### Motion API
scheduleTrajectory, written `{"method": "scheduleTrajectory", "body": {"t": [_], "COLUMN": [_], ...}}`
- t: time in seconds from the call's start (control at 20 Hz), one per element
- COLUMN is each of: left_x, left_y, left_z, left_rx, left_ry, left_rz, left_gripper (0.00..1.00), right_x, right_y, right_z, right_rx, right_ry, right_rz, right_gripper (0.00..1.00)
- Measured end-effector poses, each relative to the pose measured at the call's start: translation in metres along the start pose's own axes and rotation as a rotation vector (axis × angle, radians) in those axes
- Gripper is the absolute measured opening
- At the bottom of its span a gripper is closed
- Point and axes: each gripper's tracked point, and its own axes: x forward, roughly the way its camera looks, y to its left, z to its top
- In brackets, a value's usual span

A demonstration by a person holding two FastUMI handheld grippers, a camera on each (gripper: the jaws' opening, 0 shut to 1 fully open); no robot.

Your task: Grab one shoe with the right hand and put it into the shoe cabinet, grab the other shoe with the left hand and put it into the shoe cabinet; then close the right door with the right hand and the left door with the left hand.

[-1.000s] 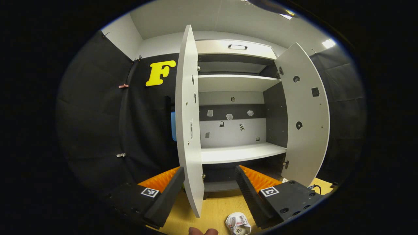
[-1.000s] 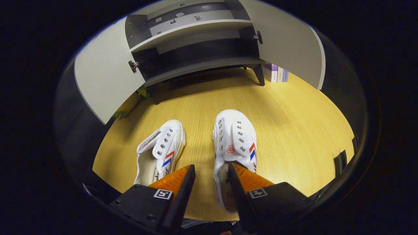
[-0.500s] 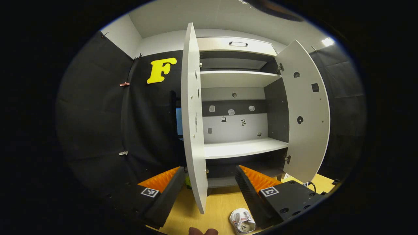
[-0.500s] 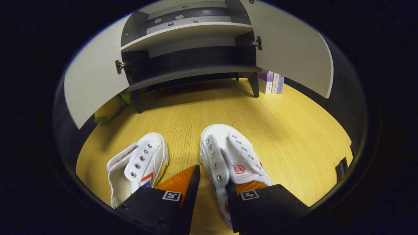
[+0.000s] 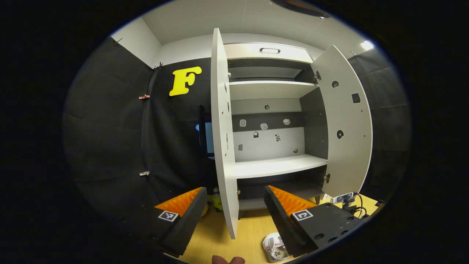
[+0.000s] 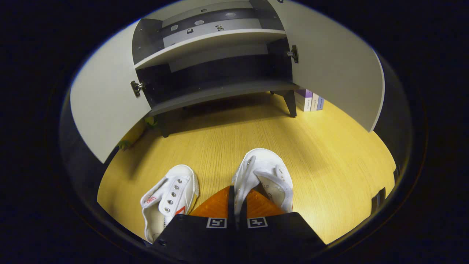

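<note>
Two white canvas shoes lie on the wooden floor in the right gripper view. My right gripper (image 6: 236,200) has shut on the left side wall of the right-hand shoe (image 6: 273,172), one finger outside it and one inside. The other shoe (image 6: 170,198) rests just to its left, untouched. Ahead stands the shoe cabinet (image 6: 220,91) with both doors swung wide. In the left gripper view my left gripper (image 5: 234,207) is open and holds nothing, facing the cabinet (image 5: 278,167) at shelf height, with the edge of the left door (image 5: 221,146) between its fingers' line. A shoe (image 5: 274,247) peeks in below.
Some books (image 6: 311,101) stand on the floor by the cabinet's right leg. A small green and yellow object (image 6: 137,130) lies under the left door. Cables (image 5: 350,205) lie on the floor at the cabinet's right in the left gripper view.
My right gripper moved down onto the right-hand shoe and went from open to shut on its side wall. The left gripper drifted slightly left, staying open.
</note>
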Motion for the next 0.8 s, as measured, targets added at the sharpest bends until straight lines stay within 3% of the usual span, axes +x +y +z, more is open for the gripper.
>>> {"method": "scheduleTrajectory", "body": {"t": [0.4,0.8], "left_x": [-0.001,0.0], "left_y": [-0.017,-0.036], "left_z": [0.009,0.019], "left_rx": [-0.043,-0.062], "left_ry": [-0.009,-0.028], "left_rz": [-0.039,-0.081], "left_gripper": [0.96,0.96], "right_x": [-0.066,-0.1], "right_y": [0.03,0.083], "right_z": [0.127,0.309], "right_rx": [-0.018,-0.045], "right_ry": [-0.127,-0.298], "right_rz": [0.05,0.112], "right_gripper": [0.05,0.05]}}
